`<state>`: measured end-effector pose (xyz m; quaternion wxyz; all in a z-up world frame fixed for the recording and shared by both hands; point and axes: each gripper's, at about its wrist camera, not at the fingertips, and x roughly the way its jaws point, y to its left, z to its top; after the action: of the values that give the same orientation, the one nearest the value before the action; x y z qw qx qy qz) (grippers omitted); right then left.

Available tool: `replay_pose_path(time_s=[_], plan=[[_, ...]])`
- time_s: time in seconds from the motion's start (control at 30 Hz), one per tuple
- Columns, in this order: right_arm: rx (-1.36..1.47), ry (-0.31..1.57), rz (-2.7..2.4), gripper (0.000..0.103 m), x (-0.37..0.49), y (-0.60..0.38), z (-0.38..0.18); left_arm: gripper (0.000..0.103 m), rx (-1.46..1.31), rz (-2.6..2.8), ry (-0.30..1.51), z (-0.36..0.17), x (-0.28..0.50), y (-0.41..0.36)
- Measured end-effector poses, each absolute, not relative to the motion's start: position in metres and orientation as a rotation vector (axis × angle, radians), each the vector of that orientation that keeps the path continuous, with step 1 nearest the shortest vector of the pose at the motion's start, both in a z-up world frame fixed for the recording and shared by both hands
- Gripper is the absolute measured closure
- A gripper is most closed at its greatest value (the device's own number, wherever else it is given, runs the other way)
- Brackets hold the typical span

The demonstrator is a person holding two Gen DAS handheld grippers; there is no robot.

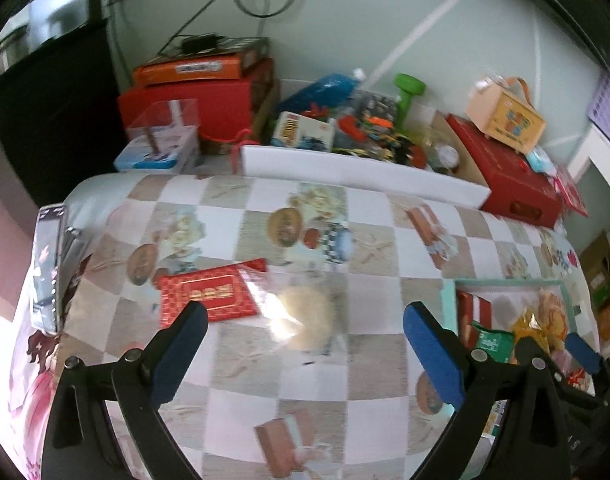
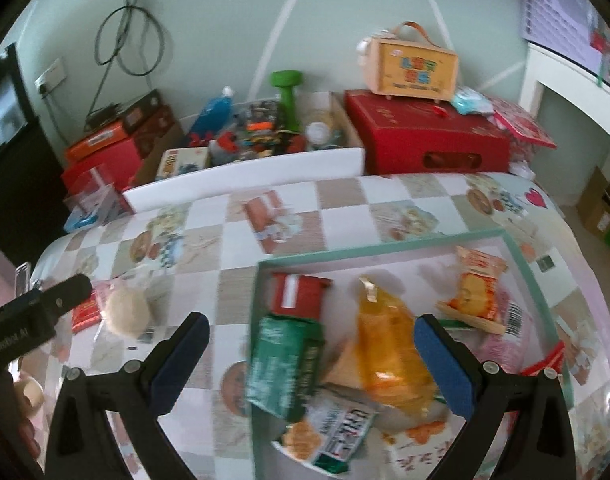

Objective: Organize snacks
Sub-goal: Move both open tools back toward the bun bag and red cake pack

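A teal-rimmed tray (image 2: 385,247) holds several snacks: a red box (image 2: 299,296), a green packet (image 2: 285,364), a yellow bag (image 2: 389,348), an orange biscuit packet (image 2: 475,290) and a white-green packet (image 2: 339,434). My right gripper (image 2: 313,360) hovers open above the tray's near left part, holding nothing. On the checked tablecloth left of the tray lie a round cream cake in clear wrap (image 1: 305,312) and a red packet (image 1: 209,296). My left gripper (image 1: 305,346) stands open just short of the cake, empty. The tray (image 1: 449,292) and right gripper (image 1: 555,348) show at the right of the left wrist view.
Along the back wall stand a white box of toys and clutter (image 1: 357,172), stacked red and orange boxes (image 1: 197,92), a green dumbbell (image 2: 287,96) and a red case (image 2: 425,140) with a small yellow suitcase box (image 2: 413,68). A phone (image 1: 49,264) lies at the table's left edge.
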<state>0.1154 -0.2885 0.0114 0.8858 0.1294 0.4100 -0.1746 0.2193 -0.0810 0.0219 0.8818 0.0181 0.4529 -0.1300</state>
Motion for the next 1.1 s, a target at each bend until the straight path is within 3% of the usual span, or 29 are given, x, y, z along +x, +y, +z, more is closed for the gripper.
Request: replay_pose_path(time_s=[0.33, 1.1], plan=[[0.237, 0.859, -0.239, 0.0, 0.137, -0.242, 0.005, 0.005, -0.101, -0.171, 0.997, 0.008, 0.243, -0.018], [0.239, 0.932, -0.059, 0.0, 0.187, -0.189, -0.032, 0.005, -0.215, -0.048, 1.064, -0.052, 0.283, 0.024]])
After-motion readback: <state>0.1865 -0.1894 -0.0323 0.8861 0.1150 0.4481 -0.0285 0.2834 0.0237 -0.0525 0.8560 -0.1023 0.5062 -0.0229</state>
